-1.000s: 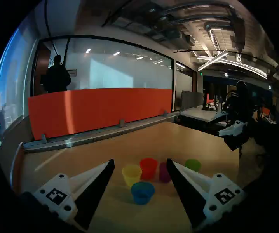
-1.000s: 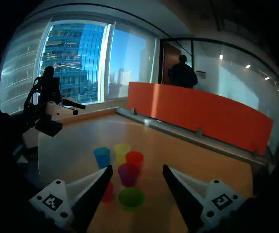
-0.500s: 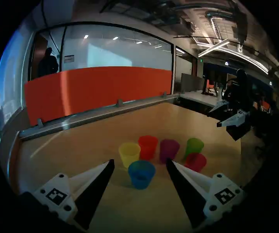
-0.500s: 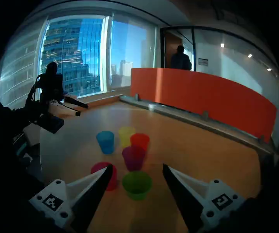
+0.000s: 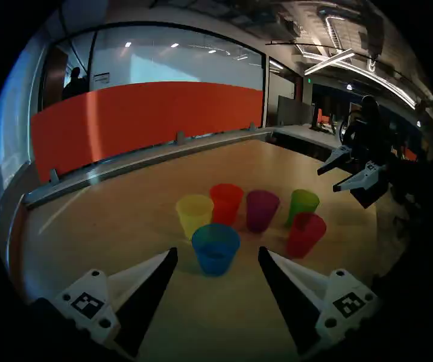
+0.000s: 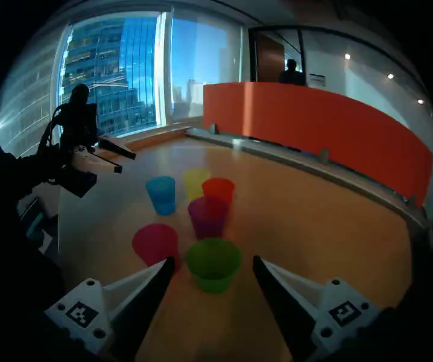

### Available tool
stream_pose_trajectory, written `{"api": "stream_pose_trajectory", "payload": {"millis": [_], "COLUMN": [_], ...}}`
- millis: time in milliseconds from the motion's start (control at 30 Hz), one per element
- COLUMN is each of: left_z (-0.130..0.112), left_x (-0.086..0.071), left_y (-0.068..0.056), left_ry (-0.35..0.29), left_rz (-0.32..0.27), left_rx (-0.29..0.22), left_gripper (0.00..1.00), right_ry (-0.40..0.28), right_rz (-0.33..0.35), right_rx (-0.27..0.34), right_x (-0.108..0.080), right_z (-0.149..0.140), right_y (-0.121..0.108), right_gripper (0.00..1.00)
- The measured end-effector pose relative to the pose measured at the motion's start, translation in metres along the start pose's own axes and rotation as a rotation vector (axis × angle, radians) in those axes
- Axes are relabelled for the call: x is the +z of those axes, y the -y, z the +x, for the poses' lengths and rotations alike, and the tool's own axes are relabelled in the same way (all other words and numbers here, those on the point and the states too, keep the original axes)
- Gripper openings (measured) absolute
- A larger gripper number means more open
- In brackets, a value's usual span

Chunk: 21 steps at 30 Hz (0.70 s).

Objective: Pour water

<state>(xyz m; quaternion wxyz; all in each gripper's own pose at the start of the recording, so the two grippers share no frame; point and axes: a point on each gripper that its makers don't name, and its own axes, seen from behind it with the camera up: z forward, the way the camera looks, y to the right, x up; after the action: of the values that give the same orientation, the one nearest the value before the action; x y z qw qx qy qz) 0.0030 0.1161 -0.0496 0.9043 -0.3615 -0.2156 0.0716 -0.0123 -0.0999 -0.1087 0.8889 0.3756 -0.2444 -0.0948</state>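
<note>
Blue translucent plastic cup (image 5: 216,248) stands upright dead ahead of the left hand-held gripper (image 5: 216,252), just past its spread, empty fingers. Green translucent plastic cup (image 6: 213,264) sits likewise ahead of the right hand-held gripper (image 6: 212,260), also open and empty. 6 cups cluster on the wooden tabletop (image 5: 126,205). Each side likely needs only a straight advance.

The left gripper (image 5: 216,250) drew nearer the blue cup (image 5: 215,244), the right gripper (image 6: 212,260) nearer the green cup (image 6: 213,268), both tilting down.

Cups (image 5: 262,209) on the table (image 5: 126,211), four in a row, two before them, partition (image 5: 144,114) behind.
</note>
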Motion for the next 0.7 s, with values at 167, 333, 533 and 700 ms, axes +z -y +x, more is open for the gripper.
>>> {"api": "stream_pose_trajectory", "payload": {"millis": [167, 333, 533, 700], "left_z": [-0.021, -0.034, -0.047, -0.055], "left_x": [0.01, 0.018, 0.028, 0.037], "left_y": [-0.004, -0.006, -0.005, -0.004], "left_ry": [0.051, 0.086, 0.121, 0.149], "left_rz": [-0.011, -0.023, -0.031, -0.038], "left_rx": [0.019, 0.033, 0.042, 0.055], "left_gripper": [1.0, 1.0, 1.0, 1.0], "right_ry": [0.041, 0.066, 0.093, 0.106], "right_rz": [0.002, 0.008, 0.009, 0.011], "right_rx": [-0.001, -0.002, -0.004, 0.006], "right_x": [0.011, 0.02, 0.031, 0.041], "right_z": [-0.02, -0.033, -0.044, -0.05], "right_y": [0.0, 0.001, 0.0, 0.001], "right_gripper": [1.0, 1.0, 1.0, 1.0]}}
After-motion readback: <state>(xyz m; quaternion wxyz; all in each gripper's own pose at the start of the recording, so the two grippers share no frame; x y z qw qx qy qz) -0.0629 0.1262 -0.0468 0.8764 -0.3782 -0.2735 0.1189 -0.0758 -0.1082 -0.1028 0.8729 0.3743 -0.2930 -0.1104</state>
